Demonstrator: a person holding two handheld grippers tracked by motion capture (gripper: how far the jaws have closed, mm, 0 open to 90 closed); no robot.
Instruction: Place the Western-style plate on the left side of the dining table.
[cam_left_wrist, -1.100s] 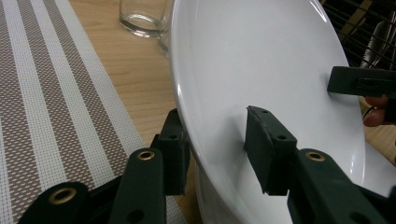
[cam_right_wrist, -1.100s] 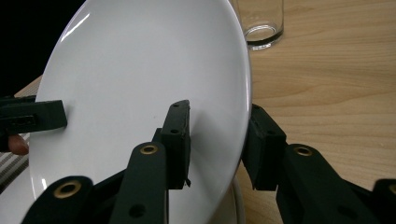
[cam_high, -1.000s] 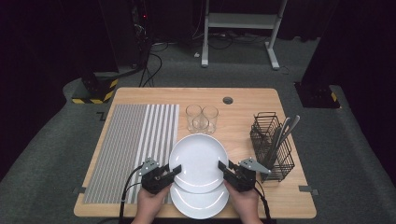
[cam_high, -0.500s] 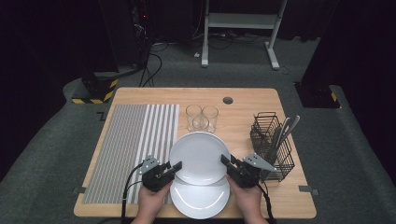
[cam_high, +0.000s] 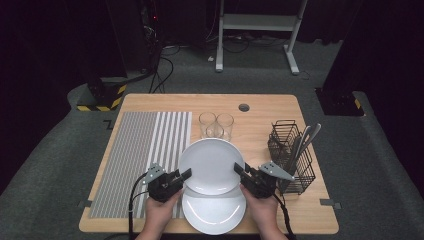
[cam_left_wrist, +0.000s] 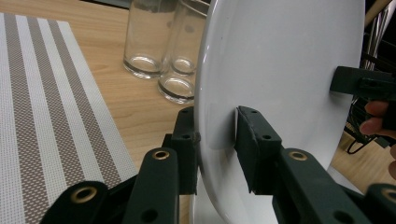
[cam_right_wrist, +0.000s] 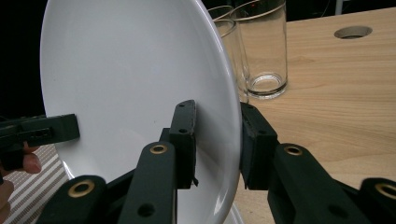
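High view: jaws clamping plate (cam_high: 210, 162)

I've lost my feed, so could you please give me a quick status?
Left gripper and right gripper clamp upper plate. Lower plate beneath. Glasses just beyond.

Three glasses (cam_high: 216, 125) crowded just beyond the raised white plate (cam_high: 211, 166), wire cutlery basket (cam_high: 291, 156) close on its right, striped placemat (cam_high: 142, 157) lying flat and open to its left, second plate (cam_high: 214, 212) directly beneath
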